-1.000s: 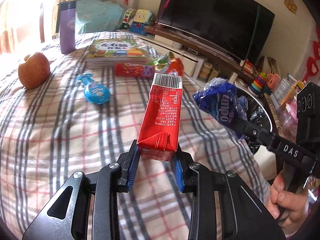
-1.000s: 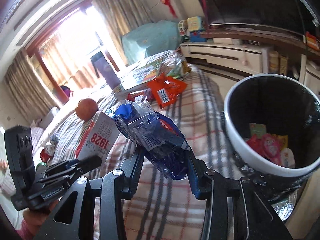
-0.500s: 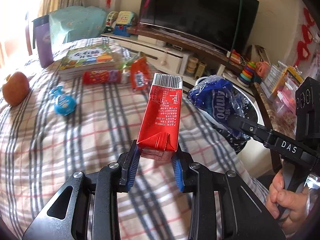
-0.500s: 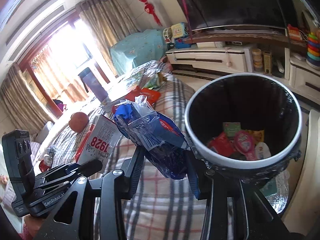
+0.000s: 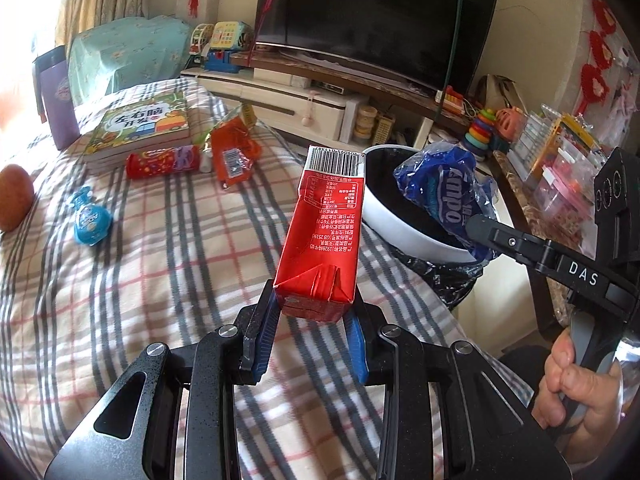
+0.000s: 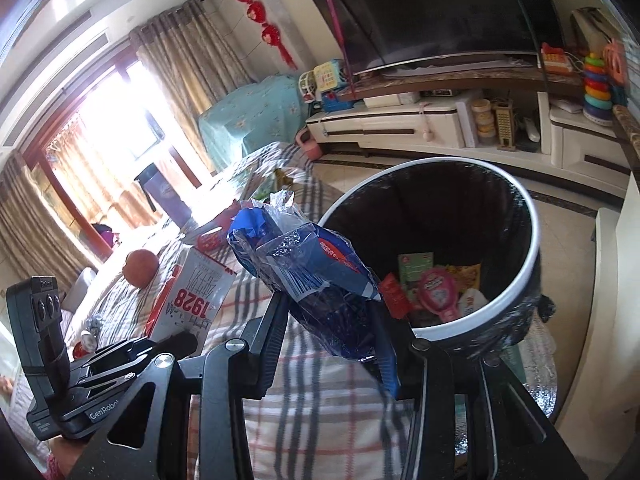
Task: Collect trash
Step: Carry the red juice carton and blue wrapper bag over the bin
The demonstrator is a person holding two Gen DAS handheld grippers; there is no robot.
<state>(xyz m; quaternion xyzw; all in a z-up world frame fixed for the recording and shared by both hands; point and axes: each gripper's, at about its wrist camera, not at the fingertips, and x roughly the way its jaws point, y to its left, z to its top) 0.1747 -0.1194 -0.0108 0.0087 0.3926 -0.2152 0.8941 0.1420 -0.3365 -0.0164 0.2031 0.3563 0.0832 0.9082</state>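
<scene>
While both hands are carrying their loads sideways over the plaid cloth [image 5: 168, 264], the white-rimmed trash bin [image 6: 532, 248] is coming closer than it was a second ago. In the right wrist view it was sitting off to the right of the tongs; now its black-lined mouth is filling the space just ahead of them and to the right. In the left wrist view only a sliver of the rim was peeking out behind the blue wrapper then, and now a broad white arc of the bin [image 5: 404, 228] is showing just right of the carton.

Neither grip is changing. The left gripper [image 5: 310, 334] is staying clamped on the red milk carton [image 5: 326, 236], its blue pads pressing the carton's lower end so that it is standing up ahead of the tongs. The right gripper [image 6: 332, 340] is staying clamped on the crumpled blue snack wrapper [image 6: 316, 276], which is bulging up and forward between the fingers, just short of the bin's near rim.

Ahead and to the left of the left tongs, the book [image 5: 144, 128], the red tube [image 5: 162, 162], the orange packet [image 5: 232, 152] and the blue sachet [image 5: 90, 218] are sliding farther away across the cloth.

Parts are hard to read. The wrapper is hiding the right tongs' pad faces and a slice of the bin's near rim. The bin's contents are a jumble of red, pink and yellow packets [image 6: 436, 292], their print too small to make out. The apple [image 5: 14, 196] is being cut off by the left edge, and the window side is washing out in glare.
</scene>
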